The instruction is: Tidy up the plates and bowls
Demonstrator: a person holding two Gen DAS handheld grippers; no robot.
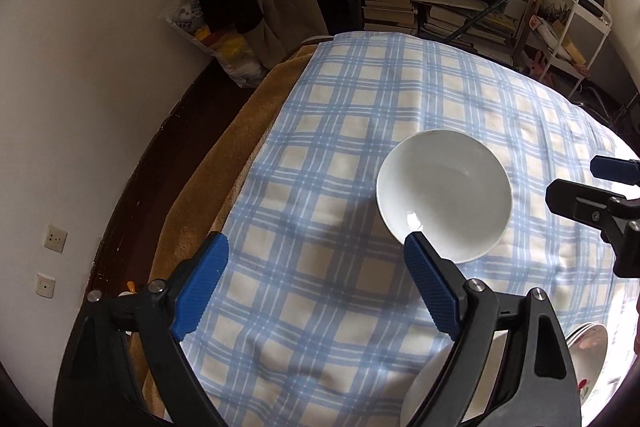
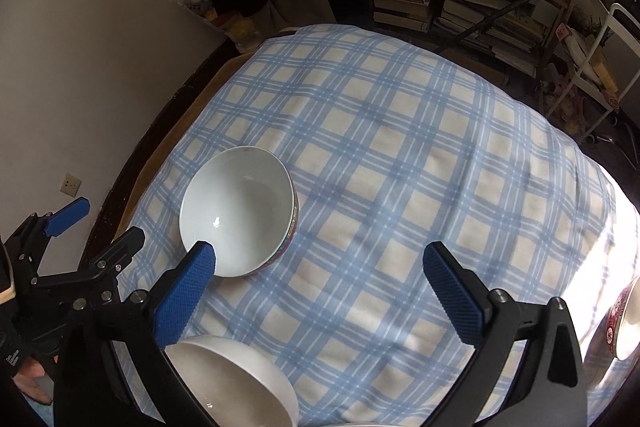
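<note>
A white bowl point(image 1: 444, 195) stands upright on the blue checked tablecloth point(image 1: 340, 155); it also shows in the right wrist view point(image 2: 238, 211), with a patterned outside rim. My left gripper point(image 1: 316, 281) is open and empty, hovering just left of and nearer than that bowl. My right gripper point(image 2: 320, 291) is open and empty over bare cloth, to the right of the bowl. A second white bowl point(image 2: 236, 383) sits at the near edge under my right gripper's left finger; it also shows in the left wrist view point(image 1: 432, 383). A red-patterned bowl point(image 2: 624, 323) sits at the far right.
Stacked plates point(image 1: 588, 343) lie at the near right edge. A brown blanket point(image 1: 208, 179) hangs off the table's left side beside a white wall. Shelves of books point(image 1: 440, 3) and a white cart point(image 1: 576, 39) stand beyond the far edge.
</note>
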